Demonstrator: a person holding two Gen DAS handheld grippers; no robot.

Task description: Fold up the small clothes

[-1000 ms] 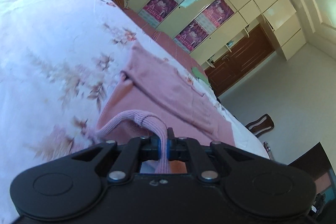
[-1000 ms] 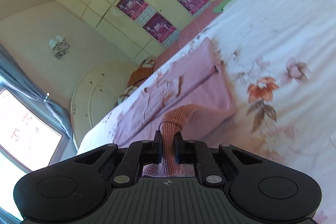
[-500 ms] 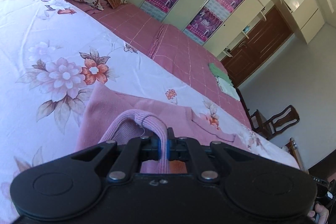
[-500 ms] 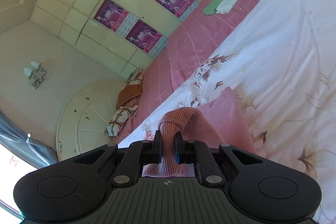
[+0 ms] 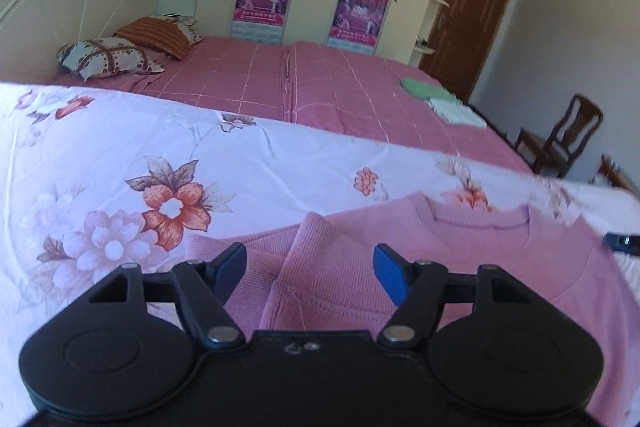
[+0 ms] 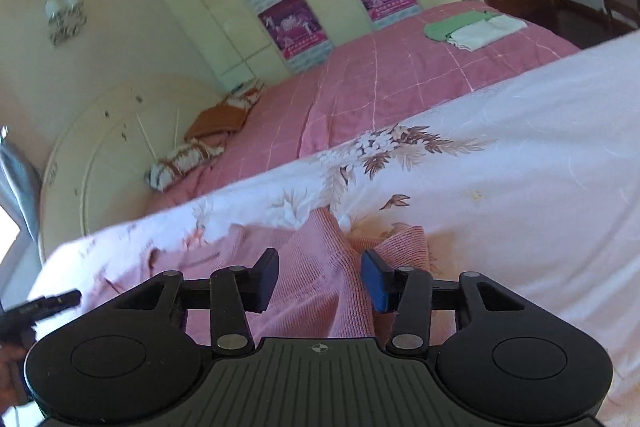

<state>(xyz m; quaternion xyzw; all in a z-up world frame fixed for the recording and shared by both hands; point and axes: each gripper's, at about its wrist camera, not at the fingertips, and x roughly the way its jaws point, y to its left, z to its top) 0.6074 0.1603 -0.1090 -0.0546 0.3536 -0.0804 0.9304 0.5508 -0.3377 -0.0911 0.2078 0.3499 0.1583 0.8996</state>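
Note:
A small pink knit sweater lies flat on the white floral bedsheet, its neckline toward the far side. My left gripper is open just above a folded-in sleeve at the sweater's left side. In the right wrist view the sweater lies under my right gripper, which is open over a folded pink sleeve by the sweater's right edge. Neither gripper holds any cloth.
A pink checked bedspread covers the far half of the bed, with pillows at the headboard and a folded green and white pile at the far end. A wardrobe with posters, a brown door and a chair stand beyond.
Both grippers were shut on pink sleeve cuffs and carried them inward over the sweater. Now both have opened and let the cuffs go, and the sleeves lie on the sweater.

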